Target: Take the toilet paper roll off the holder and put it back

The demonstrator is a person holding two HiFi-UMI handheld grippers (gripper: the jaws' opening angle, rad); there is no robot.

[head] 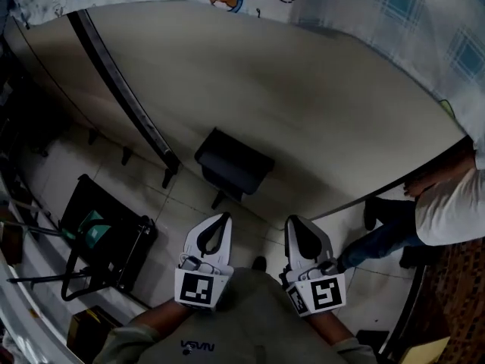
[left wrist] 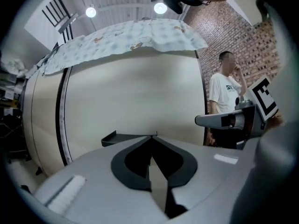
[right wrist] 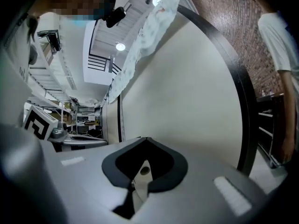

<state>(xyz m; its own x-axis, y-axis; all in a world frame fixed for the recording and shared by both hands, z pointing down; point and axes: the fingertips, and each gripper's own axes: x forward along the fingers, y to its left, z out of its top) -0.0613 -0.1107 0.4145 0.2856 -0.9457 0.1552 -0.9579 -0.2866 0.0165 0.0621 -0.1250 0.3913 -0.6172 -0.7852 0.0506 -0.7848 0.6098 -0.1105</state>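
The left gripper (head: 224,218) and the right gripper (head: 292,221) are both kept pressed together, and nothing is pinched. The black holder (head: 235,165) is fixed on the wall (head: 303,97) just ahead, a bit nearer the left one. No paper roll can be seen.

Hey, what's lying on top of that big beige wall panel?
A pale checked cloth with cartoon prints drapes over the top edge of the panel. Whatever lies beneath the cloth is covered.
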